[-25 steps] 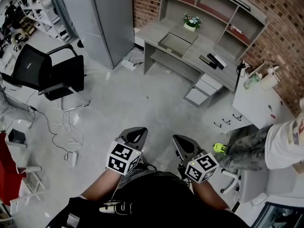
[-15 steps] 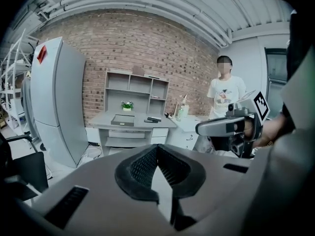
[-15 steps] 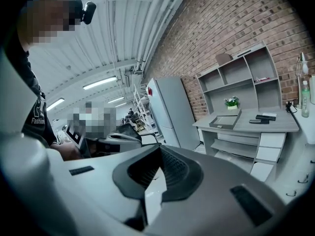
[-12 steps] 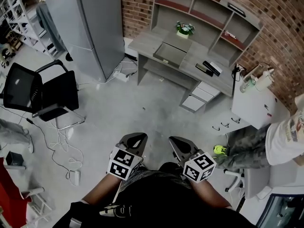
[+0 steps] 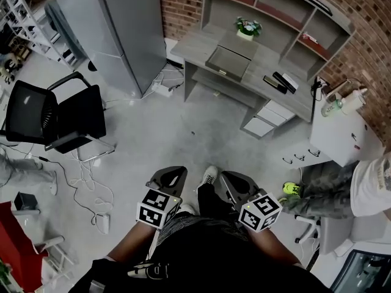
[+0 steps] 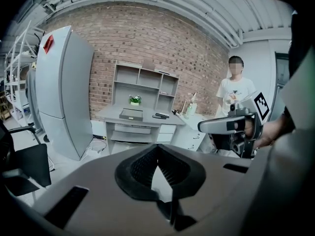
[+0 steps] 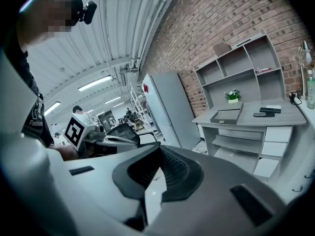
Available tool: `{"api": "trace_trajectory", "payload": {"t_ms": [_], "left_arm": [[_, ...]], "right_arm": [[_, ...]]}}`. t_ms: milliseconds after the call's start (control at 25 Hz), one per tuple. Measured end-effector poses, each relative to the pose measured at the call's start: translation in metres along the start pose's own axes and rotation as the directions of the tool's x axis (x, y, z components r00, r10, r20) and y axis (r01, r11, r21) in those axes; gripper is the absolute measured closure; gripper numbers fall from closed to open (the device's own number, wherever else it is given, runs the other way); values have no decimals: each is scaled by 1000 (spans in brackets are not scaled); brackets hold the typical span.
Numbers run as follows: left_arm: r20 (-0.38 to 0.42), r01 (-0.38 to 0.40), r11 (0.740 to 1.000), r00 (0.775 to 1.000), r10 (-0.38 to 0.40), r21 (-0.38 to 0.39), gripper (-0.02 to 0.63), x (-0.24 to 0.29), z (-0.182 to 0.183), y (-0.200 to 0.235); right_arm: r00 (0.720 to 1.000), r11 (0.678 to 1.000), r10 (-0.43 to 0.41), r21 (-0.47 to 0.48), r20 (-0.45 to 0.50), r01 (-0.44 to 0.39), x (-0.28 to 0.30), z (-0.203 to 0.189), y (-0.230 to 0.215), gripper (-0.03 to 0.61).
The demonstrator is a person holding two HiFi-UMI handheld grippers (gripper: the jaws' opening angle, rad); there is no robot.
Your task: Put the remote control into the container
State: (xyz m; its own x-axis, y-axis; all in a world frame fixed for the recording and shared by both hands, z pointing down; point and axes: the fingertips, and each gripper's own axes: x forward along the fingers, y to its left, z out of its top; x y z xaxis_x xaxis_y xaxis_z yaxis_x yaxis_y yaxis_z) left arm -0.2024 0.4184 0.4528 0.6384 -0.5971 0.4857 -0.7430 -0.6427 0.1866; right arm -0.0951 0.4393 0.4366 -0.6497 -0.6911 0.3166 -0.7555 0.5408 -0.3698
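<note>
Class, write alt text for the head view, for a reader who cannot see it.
A person holds the left gripper and right gripper side by side over a floor, pointing toward a grey desk against a brick wall. On the desk lie a shallow tray and dark remote controls; a black chair stands left.

Your remote (image 5: 274,84) is lying flat on the tabletop (image 5: 197,41), a slim dark bar toward its right end. The container (image 5: 230,61), a shallow grey open tray, is sitting upright left of it, apart from it, near the tabletop's middle.
</note>
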Motion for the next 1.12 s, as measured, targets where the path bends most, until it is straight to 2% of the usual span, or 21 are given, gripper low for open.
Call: {"api": "trace_trajectory", "payload": {"t_ms": [240, 560, 720, 880, 1120], "left_arm": [[-20, -10, 999, 1000, 10, 31, 607, 29, 24, 21], [7, 31, 1000, 999, -31, 3, 607, 98, 98, 46], [5, 8, 999, 1000, -8, 53, 607, 135, 129, 61], [5, -26, 996, 1000, 26, 85, 607, 168, 150, 73], [-25, -2, 995, 1000, 4, 98, 609, 199, 166, 74]], "right_arm": [[998, 998, 8, 63, 58, -11, 34, 33, -40, 580], [991, 999, 17, 31, 133, -21, 69, 98, -107, 580], [988, 999, 22, 35, 154, -28, 83, 122, -144, 580], [986, 999, 36, 25, 160, -40, 93, 138, -171, 580], [987, 997, 30, 62, 159, -40, 103, 146, -201, 580]]}}
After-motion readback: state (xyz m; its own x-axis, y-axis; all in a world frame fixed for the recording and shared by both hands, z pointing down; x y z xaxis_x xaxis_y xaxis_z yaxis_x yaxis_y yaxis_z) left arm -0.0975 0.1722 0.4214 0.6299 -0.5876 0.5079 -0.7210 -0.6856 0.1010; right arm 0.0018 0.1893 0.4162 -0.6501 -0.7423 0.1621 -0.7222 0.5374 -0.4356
